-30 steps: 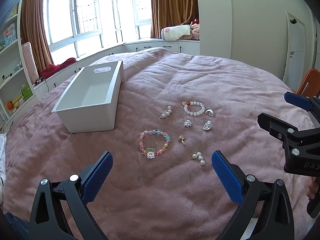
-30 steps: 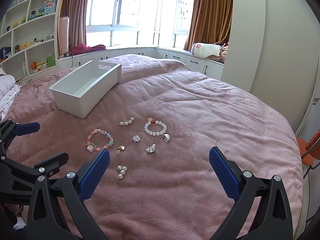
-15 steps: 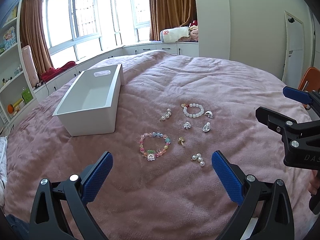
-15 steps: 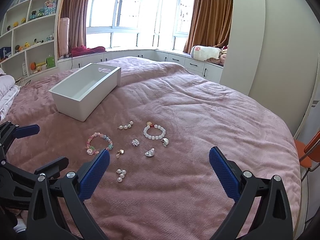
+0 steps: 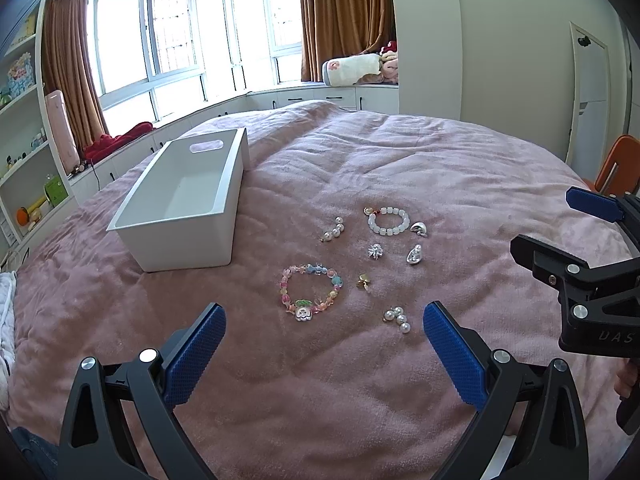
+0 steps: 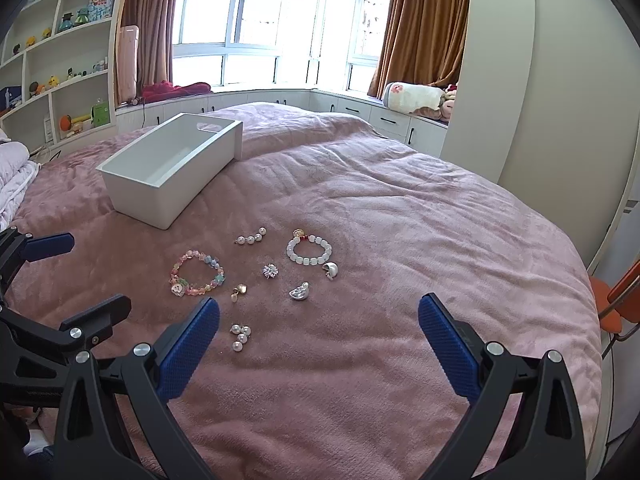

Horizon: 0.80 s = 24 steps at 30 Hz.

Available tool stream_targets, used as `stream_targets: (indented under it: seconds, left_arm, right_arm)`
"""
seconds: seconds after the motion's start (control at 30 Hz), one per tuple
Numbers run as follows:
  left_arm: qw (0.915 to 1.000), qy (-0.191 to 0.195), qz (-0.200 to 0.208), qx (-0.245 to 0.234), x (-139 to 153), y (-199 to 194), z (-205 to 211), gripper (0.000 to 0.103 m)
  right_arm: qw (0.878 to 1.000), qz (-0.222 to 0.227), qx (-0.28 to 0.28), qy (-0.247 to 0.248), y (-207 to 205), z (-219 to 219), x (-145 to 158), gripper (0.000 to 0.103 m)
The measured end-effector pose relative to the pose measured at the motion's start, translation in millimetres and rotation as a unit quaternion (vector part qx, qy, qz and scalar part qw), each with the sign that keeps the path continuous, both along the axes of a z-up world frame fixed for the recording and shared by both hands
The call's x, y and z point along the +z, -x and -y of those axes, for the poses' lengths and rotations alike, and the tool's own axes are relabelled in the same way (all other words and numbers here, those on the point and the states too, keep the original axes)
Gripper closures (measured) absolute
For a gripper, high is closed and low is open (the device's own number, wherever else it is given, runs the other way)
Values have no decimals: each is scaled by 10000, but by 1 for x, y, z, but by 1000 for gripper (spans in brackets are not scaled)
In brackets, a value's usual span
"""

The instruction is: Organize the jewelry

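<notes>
Several jewelry pieces lie on the pink bedspread [image 5: 440,168]: a colourful bead bracelet [image 5: 310,291] [image 6: 197,273], a white bead bracelet [image 5: 389,221] [image 6: 309,247], a pearl strand [image 5: 333,230] [image 6: 250,236], a pearl cluster [image 5: 397,317] [image 6: 240,336], and small silver and gold charms [image 5: 414,255]. An empty white box [image 5: 180,208] [image 6: 168,172] stands to their left. My left gripper [image 5: 324,344] is open and empty, just short of the colourful bracelet. My right gripper [image 6: 319,340] is open and empty, near the charms.
An orange chair [image 5: 618,164] [image 6: 616,300] stands off the bed's right edge. Folded white bedding [image 6: 14,176] lies at the left. Shelves, a window seat and curtains stand beyond the bed.
Both grippers have drifted slightly; the jewelry sits a little lower and nearer in the views. Nothing was taken hold of or moved on the bed.
</notes>
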<state>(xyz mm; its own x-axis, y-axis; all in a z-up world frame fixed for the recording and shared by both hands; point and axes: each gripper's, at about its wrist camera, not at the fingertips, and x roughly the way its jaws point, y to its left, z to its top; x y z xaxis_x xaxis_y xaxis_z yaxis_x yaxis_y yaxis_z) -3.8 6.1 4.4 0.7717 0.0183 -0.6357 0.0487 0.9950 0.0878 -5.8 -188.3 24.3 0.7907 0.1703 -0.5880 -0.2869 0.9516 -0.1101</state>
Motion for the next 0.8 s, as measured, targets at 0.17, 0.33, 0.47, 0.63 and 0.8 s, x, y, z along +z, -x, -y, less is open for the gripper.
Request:
stream_targets:
  seconds: [0.17,0.33,0.47,0.63,0.8]
  left_arm:
    - [10000,-14,9,-3,0,0,0,3]
    - [10000,-1,18,13,1,0,-2,3]
    - [10000,36,-26,36,0,-1,-5,3]
    - [10000,24,-30,54,-1,-4,-7,3]
    - [9999,105,-84,41,-7,-15,-16,3]
  right_arm:
    - [10000,32,-4,-32,-1,0,2,5]
    - [10000,55,22,-4,-2,-2,3,5]
    - [10000,36,19,0,-3,-2,2,5]
    - [10000,-30,15,24,-7,-4,-1,5]
    - [9999,-137,70,-11,-15,-7,-7,7]
